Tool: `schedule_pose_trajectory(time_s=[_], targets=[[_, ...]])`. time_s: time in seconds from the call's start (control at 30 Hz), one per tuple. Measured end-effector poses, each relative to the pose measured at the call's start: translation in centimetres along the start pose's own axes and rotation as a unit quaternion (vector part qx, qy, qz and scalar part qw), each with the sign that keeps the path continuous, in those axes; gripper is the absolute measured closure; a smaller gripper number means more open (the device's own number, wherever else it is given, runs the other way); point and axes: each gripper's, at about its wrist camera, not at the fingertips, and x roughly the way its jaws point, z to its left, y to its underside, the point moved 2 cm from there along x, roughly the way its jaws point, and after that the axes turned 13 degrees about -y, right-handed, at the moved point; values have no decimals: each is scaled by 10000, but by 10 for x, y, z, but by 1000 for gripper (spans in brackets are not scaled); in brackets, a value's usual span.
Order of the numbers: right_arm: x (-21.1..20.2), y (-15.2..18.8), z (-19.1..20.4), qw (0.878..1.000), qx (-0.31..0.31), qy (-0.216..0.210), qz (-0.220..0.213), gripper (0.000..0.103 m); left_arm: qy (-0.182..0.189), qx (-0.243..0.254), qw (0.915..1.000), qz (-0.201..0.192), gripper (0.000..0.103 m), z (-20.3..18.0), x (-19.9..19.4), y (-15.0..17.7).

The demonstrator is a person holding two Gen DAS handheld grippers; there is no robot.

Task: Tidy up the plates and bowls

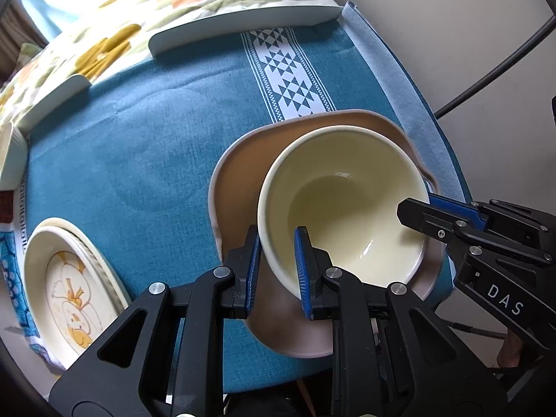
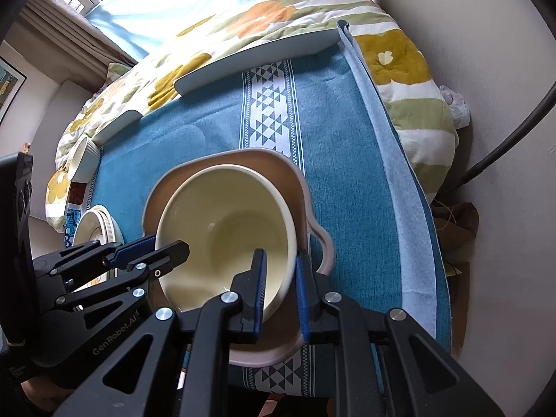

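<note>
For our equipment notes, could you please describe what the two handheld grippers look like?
Both are matte black, built of angular linkage arms with triangular cut-outs and round silver pivot pins. Each finger carries a flat, ribbed blue pad. The left gripper reads "GenRobot.AI" in pale lettering in the right wrist view; the right gripper shows white "DAS" lettering in the left wrist view.

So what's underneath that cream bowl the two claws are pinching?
A pinkish-beige plate with a wavy rim lies under the cream bowl, on the blue tablecloth. The bowl hides the plate's middle, so whether it rests there or hangs lifted is unclear.
</note>
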Motion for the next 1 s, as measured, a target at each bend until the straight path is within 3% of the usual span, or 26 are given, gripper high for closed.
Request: schedule_pose_trajectory(time_s=[0.27, 0.63, 0.83, 1.0], targets=[[1, 0, 0, 10000, -31, -7, 39, 88, -18, -33, 10000, -17, 86, 0, -3, 0], [-34, 3, 10, 9995, -202, -93, -209, 88, -34, -337, 9979, -550, 86, 19, -55, -4], [-66, -8, 36, 9956, -674, -249, -604, 88, -137, -733, 9923, -991, 86, 43, -94, -2], [-75, -24, 76, 9862, -1383, -485, -764, 88, -316, -1300, 9817, -1359, 86, 81, -127, 7]])
